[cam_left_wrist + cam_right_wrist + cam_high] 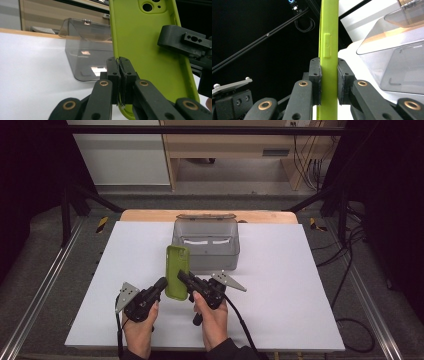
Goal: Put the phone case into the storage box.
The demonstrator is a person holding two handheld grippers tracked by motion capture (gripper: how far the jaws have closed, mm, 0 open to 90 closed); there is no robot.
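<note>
Green phone case [177,271] hangs between both grippers above the white surface [280,285], before the clear box [206,244]. The left gripper [119,65] pinches its edge. The right gripper [329,75] clamps its side.

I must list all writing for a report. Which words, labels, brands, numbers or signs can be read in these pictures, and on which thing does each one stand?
No text can be read in these pictures.
Green phone case: no print or brand on the surfaces that show.
Transparent box: pale strips show inside, too blurred to tell if they bear text.
Left gripper and right gripper: no markings that can be read.
</note>
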